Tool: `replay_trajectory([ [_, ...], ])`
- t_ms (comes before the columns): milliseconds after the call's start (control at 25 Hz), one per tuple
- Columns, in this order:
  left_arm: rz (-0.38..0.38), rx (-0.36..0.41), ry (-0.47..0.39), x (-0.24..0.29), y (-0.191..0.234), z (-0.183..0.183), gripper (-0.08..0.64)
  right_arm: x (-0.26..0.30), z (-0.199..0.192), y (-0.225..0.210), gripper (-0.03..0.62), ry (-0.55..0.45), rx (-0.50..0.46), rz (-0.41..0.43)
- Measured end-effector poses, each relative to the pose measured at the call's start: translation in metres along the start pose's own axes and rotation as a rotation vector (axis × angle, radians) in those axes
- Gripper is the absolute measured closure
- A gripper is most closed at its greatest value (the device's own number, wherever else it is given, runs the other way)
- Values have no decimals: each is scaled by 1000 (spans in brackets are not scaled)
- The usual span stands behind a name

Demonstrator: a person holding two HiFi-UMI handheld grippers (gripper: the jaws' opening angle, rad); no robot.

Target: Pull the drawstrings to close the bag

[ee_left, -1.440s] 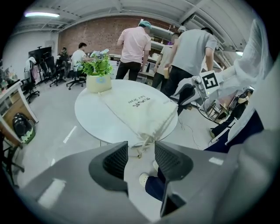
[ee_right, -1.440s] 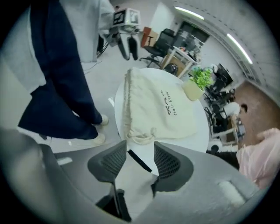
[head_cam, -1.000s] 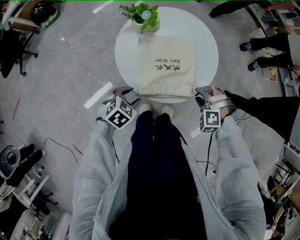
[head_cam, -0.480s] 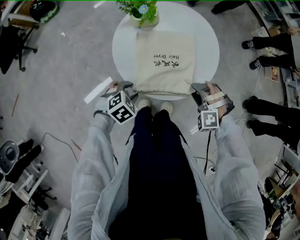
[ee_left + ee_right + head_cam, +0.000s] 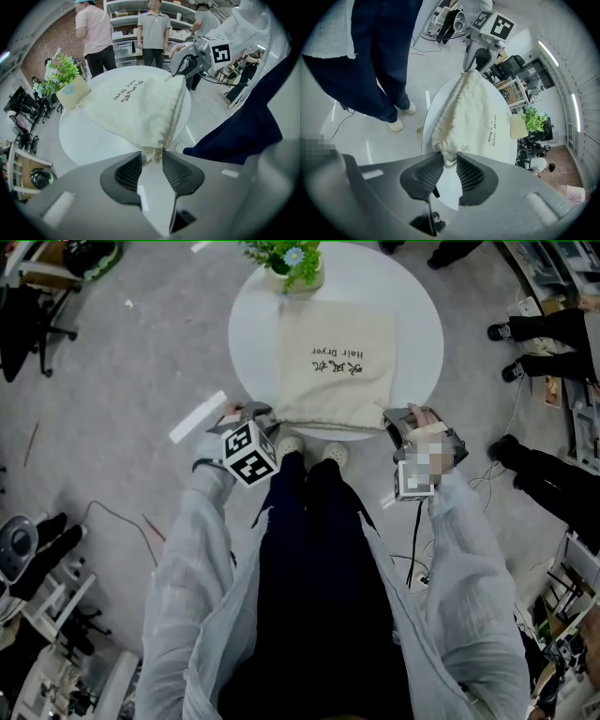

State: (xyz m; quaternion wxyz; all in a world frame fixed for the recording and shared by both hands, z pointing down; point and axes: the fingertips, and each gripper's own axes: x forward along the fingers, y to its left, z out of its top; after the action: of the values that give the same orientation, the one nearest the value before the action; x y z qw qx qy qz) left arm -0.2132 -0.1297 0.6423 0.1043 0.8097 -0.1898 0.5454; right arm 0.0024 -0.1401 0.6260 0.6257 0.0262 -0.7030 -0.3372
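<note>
A cream drawstring bag (image 5: 333, 362) printed "Hair Dryer" lies on the round white table (image 5: 422, 324), its mouth toward me. My left gripper (image 5: 265, 418) is at the mouth's left corner. In the left gripper view the jaws (image 5: 151, 154) are closing, and the bunched cord end is pinched between the pads. My right gripper (image 5: 392, 423) is at the right corner, its jaws (image 5: 450, 159) closing on the knotted cord end. The bag's mouth edge (image 5: 173, 93) rises in a gathered ridge between the two grippers.
A potted green plant (image 5: 292, 263) stands at the table's far edge, touching the bag's bottom. Several people stand beyond the table (image 5: 157, 28). Other people's feet (image 5: 511, 329) show on the right. A white strip (image 5: 197, 416) lies on the floor by my left gripper.
Both grippers have edged in against the bag's near corners, and the bag's near edge looks a little narrower and more bunched.
</note>
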Motion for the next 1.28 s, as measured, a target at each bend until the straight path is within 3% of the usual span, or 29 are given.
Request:
replay_trajectory([
  [80, 19, 13, 10, 1, -1, -2, 454, 2, 0, 1, 514, 9, -1, -26],
  [280, 66, 28, 31, 0, -4, -9, 520, 0, -3, 2, 522, 38, 70, -46],
  [600, 91, 19, 92, -2, -2, -19, 529, -10, -14, 7, 574, 103, 122, -69],
  [920, 111, 85, 183, 1, 0, -22, 530, -7, -20, 21, 575, 165, 178, -19],
  [1160, 91, 94, 161, -1, -1, -23, 534, -7, -21, 24, 577, 175, 244, 38],
  [1280, 107, 118, 195, -1, 3, -27, 534, -8, -23, 29, 577, 178, 254, 60],
])
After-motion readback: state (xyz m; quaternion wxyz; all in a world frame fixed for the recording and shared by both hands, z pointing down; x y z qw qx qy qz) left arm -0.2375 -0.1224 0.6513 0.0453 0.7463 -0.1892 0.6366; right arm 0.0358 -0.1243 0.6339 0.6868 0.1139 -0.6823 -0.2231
